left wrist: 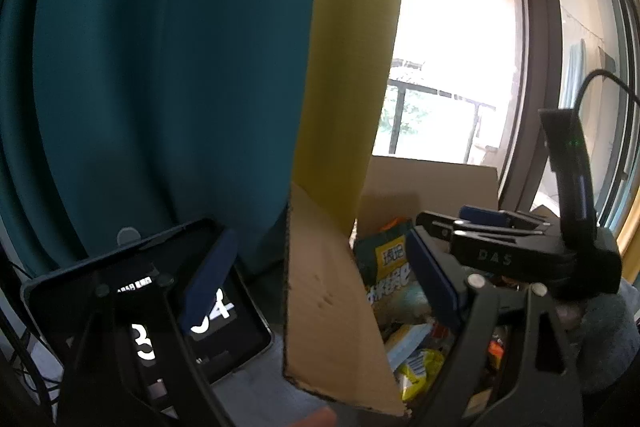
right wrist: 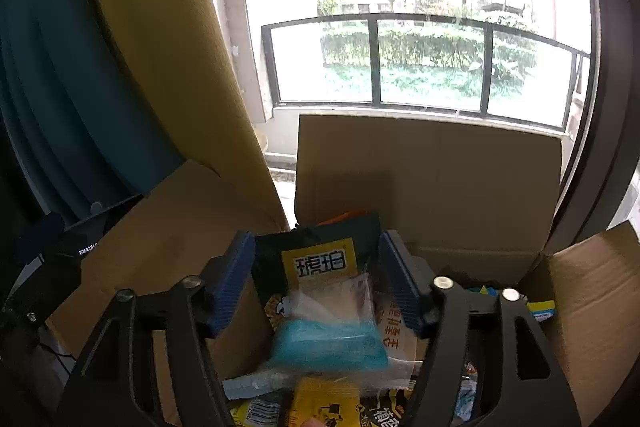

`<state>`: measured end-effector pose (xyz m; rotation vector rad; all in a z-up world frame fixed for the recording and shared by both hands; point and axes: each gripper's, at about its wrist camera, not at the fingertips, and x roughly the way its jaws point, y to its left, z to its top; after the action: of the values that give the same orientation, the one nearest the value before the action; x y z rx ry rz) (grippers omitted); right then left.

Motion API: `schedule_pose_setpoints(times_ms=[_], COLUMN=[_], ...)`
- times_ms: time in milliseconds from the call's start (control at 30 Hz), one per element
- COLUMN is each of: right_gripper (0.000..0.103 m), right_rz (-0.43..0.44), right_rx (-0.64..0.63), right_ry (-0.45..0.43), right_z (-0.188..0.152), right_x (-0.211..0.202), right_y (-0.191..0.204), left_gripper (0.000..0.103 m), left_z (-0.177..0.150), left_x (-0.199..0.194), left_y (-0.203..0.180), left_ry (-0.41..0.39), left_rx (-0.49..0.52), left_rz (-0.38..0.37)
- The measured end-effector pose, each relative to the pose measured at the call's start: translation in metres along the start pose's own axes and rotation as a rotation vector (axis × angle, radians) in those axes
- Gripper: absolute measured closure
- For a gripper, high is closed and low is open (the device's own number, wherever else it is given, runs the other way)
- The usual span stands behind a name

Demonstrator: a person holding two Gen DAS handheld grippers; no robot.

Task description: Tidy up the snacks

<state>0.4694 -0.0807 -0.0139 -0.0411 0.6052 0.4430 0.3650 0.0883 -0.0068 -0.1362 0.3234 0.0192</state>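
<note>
Though blurred, teal packet (right wrist: 328, 347) between fingers (right wrist: 234, 283).

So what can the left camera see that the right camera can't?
Only the left wrist view shows the lit numbers on the tablet screen and the right claw reaching over the box.

Only the right wrist view shows the blurry blue packet between that claw's open fingers, plus the garden hedge outside.

Both show the cardboard box of snacks, the dark green bag with the yellow label, the yellow curtain and the balcony railing.
</note>
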Motion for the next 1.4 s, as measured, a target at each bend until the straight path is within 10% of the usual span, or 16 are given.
schedule_pose_setpoints(times_ms=[1400], right_gripper=[0.031], right_rz=[-0.085], right_rx=[-0.064], right_ry=[-0.113], right_z=[-0.101], right_x=[-0.238], right_y=[0.03], left_gripper=[0.015], left_z=[-0.049], left_x=[-0.182], left_y=[-0.079], left_ry=[-0.021], left_rx=[0.075], left_rz=[-0.01])
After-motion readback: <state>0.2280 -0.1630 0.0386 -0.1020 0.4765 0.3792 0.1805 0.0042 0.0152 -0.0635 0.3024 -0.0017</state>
